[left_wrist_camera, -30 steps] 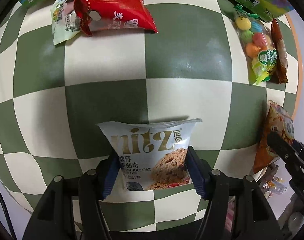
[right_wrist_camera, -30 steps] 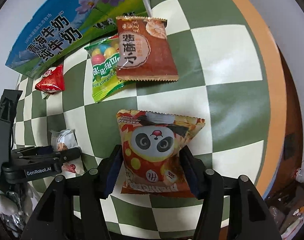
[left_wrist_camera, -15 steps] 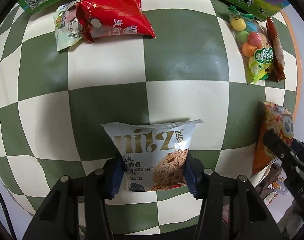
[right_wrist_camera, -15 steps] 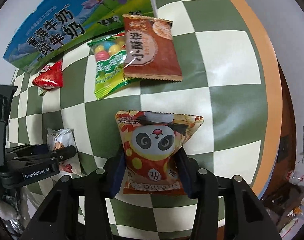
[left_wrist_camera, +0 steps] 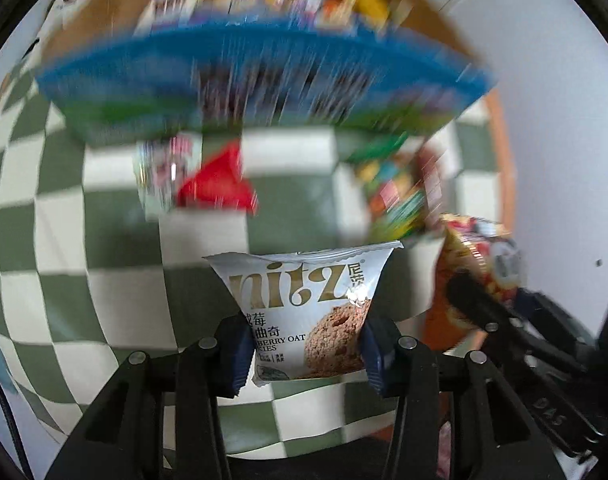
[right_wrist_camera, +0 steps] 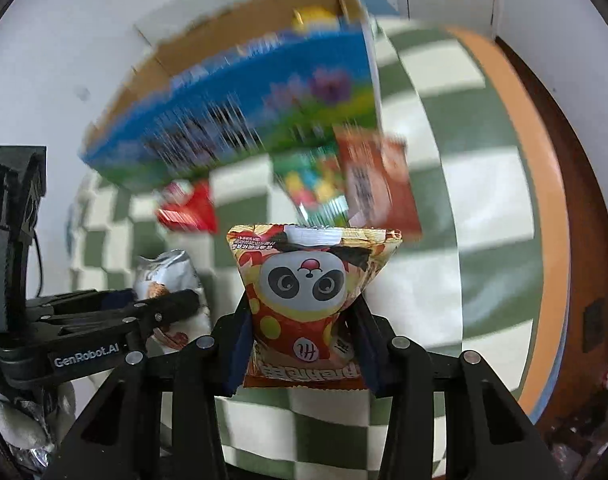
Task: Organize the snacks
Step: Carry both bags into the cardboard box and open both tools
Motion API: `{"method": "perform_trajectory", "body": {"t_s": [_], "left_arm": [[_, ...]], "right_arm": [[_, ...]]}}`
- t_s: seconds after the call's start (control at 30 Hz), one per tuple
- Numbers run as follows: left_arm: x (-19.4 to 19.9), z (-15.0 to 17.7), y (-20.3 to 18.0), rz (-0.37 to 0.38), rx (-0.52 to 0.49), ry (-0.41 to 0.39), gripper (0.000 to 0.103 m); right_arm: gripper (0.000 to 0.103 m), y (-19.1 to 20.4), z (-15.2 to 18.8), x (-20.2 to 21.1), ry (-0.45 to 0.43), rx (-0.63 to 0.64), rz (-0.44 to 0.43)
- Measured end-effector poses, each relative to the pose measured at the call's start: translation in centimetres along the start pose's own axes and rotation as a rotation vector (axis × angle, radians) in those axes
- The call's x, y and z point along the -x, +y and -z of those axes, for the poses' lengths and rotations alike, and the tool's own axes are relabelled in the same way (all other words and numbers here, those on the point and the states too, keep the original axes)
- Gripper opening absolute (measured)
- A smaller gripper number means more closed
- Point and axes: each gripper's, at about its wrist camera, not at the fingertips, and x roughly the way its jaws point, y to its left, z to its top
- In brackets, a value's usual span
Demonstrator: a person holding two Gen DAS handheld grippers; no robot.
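Two grippers are loaded at once here; the left gripper (left_wrist_camera: 304,354) has just been closing and is now clamped on the lower part of a white oat cookie packet (left_wrist_camera: 304,312), blue pads pressed into both sides; the right gripper (right_wrist_camera: 304,354) is squeezed about as tight as it gets on the waist of a panda snack bag (right_wrist_camera: 310,300), which is pinched into an hourglass; both packs look lifted clear of the checkered tabletop (right_wrist_camera: 484,200), side by side near its front edge, though contact underneath can't be fully ruled out.

Further out, toward the back edge, an open cardboard box with a blue and green printed side (right_wrist_camera: 239,120) is seen; some packets are already sitting inside it, only a yellow one (right_wrist_camera: 316,16) being made out clearly because of heavy blur; so a part of the sorting seems done.

Left on the tabletop in front of the box: one red packet (right_wrist_camera: 187,208) lying over one pale packet (left_wrist_camera: 163,172), one green bag of coloured candy balls (right_wrist_camera: 312,184), one brown-red flat pack (right_wrist_camera: 380,188) overlapping it; four loose, plus the two being carried, so six still to be put away, by the look of it; probably the box is where they're headed; the count inside the box can't be told.
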Motion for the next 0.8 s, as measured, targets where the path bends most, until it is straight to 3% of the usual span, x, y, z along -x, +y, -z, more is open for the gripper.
{"method": "perform_trajectory", "body": {"t_s": [0.17,0.37,0.6,0.8], "left_arm": [[6.0,-5.7,-1.2,0.029,-0.041,-0.111,0.042],[7.5,-12.6,-0.9,-0.006,-0.039,-0.145,0.042],[3.7,-19.8,0.5,0.053,0.065,-0.017,0.043],[-0.5,-21.8,1.0,0.038,0.099,0.097,0.043]], "right_arm": [[0.047,1.2,-5.6,4.0,-0.121,0.012,-0.061],[0.047,3.0,-13.2,3.8,-0.200,0.046,-0.028],[0.047,2.8,-18.6,0.0,-0.157,0.048,-0.002],[0.047,2.8,-20.2,-4.3,-0.063,0.073,0.042]]}}
